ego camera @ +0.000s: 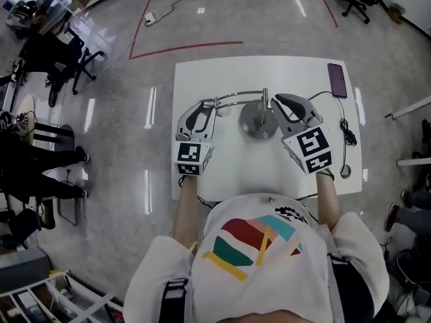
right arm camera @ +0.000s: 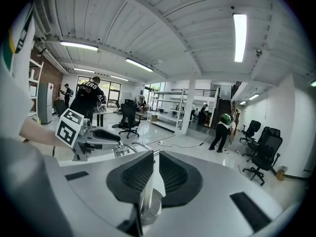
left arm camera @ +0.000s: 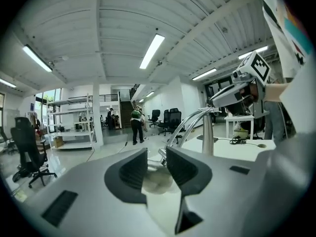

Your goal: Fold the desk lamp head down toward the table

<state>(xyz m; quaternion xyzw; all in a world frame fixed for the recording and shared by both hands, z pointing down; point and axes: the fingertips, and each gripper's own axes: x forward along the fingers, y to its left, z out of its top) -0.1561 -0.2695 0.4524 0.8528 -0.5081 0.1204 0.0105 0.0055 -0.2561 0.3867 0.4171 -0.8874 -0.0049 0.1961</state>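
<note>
Left gripper: the left gripper was set at a middling width about the pale, round lamp head, and its dark pads appeared to be pressed on both sides of it.
Right gripper: the right gripper was closed to a narrow gap on the thin upright post, just above the round base.
Lamp: the chrome desk lamp was stood at the middle of the white table, between the two grippers. Its head was at the left end of the curved arm, raised off the tabletop and not yet folded down.
Why held so: the post was judged to be pinned so that the base would not slide or tip, and the head was taken at the arm's free end, where the hinge could be turned with least effort.
Materials: the post, arm and base were seen to be polished metal, smooth and mirror-like, so a slip under the pads was thought possible. The pads were ribbed and dark, set in smooth grey shells. The tabletop was matt, flat and rectangular.
Elsewhere: a dark purple phone was laid at the far right corner, and a thin black cable was trailed along the right edge, well apart from the lamp head.
</note>
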